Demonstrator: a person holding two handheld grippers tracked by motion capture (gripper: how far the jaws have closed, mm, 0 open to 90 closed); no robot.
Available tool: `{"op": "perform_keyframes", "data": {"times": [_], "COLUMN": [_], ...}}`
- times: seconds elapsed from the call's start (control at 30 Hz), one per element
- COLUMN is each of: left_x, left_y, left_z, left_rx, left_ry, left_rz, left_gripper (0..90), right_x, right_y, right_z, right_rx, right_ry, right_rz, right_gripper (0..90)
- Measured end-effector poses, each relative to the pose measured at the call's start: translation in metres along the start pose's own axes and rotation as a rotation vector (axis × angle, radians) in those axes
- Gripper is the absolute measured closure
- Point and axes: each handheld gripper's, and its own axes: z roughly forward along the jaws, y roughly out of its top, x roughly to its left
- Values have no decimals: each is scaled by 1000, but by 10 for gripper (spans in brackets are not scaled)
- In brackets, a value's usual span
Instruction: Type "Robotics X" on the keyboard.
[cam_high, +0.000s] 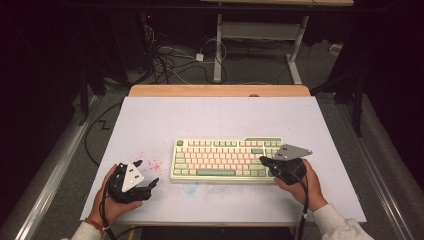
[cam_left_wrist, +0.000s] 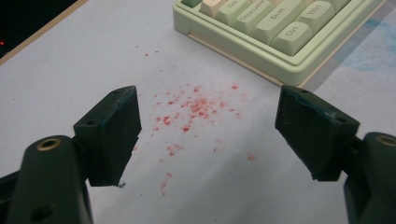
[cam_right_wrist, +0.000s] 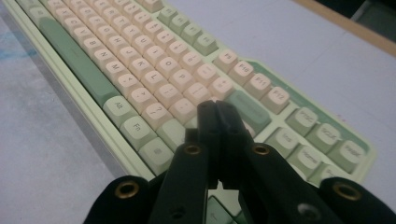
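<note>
A pale green keyboard (cam_high: 227, 159) with peach and green keys lies on the white table top (cam_high: 215, 120). My right gripper (cam_high: 264, 160) hangs over the keyboard's right end with its jaws pressed together and nothing between them; in the right gripper view the shut tips (cam_right_wrist: 217, 108) hover above the peach keys (cam_right_wrist: 154, 70) near the Enter key. My left gripper (cam_high: 148, 176) rests on the table left of the keyboard, jaws wide apart. In the left gripper view its open jaws (cam_left_wrist: 208, 126) frame bare table, with the keyboard's corner (cam_left_wrist: 280, 37) beyond them.
Red specks (cam_left_wrist: 196, 107) dot the table between the left gripper and the keyboard, and a faint blue smear (cam_high: 192, 187) lies in front of the keyboard. A wooden edge (cam_high: 220, 90) borders the table's far side. Cables (cam_high: 170, 60) lie on the floor beyond.
</note>
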Motion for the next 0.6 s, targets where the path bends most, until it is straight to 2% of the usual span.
{"op": "perform_keyframes", "data": {"times": [0.13, 0.2, 0.37, 0.4, 0.43, 0.47, 0.5, 0.53, 0.57, 0.6], "left_x": [1, 2, 3, 3, 3, 3, 3, 4, 4, 5], "left_y": [0, -1, -1, -1, -1, -1, 0, 0, 1, 1], "left_z": [1, 0, -2, -2, -3, -4, -5, -5, -6, -7], "left_rx": [-4, -11, -19, -22, -22, -24, -28, -31, -23, -20], "left_ry": [0, -4, -17, -29, -36, -41, -53, -65, -72, -82], "left_rz": [0, -19, -33, -38, -38, -33, -36, -44, -56, -58], "left_gripper": [212, 215, 251, 324, 324, 441, 441, 590, 590, 708], "right_x": [4, 5, 7, 8, 8, 8, 8, 9, 9, 10], "right_y": [0, -1, -5, -5, -5, -6, -6, -7, -7, -8], "right_z": [12, 19, 25, 25, 25, 25, 25, 25, 25, 25], "right_rx": [37, 56, 77, 69, 69, 66, 66, 61, 61, 57], "right_ry": [16, 22, 25, 25, 25, 23, 23, 18, 18, 14], "right_rz": [-22, -28, -39, -37, -37, -38, -38, -40, -40, -40], "right_gripper": [900, 900, 900, 900, 900, 900, 900, 900, 900, 900]}}
